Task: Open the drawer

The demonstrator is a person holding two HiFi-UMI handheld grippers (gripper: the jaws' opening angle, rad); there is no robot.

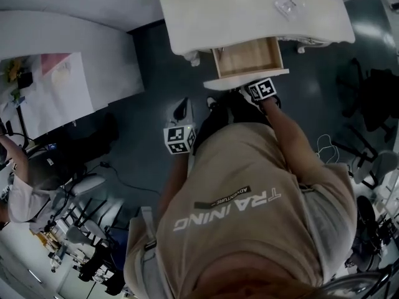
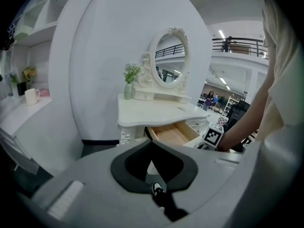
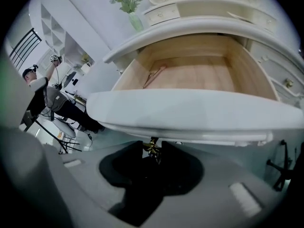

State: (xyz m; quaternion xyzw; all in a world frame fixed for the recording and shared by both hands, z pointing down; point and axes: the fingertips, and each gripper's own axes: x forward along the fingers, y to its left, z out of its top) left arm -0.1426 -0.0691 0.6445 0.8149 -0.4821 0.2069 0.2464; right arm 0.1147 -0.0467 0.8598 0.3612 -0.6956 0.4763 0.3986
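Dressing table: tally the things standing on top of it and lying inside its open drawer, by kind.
Mirror: 1
Vase of green sprigs: 1
Small flat clear item: 1
Slim stick in the drawer: 1
Total: 4

Pale matt wood inside glossy-white drawer [image 3: 190, 75]
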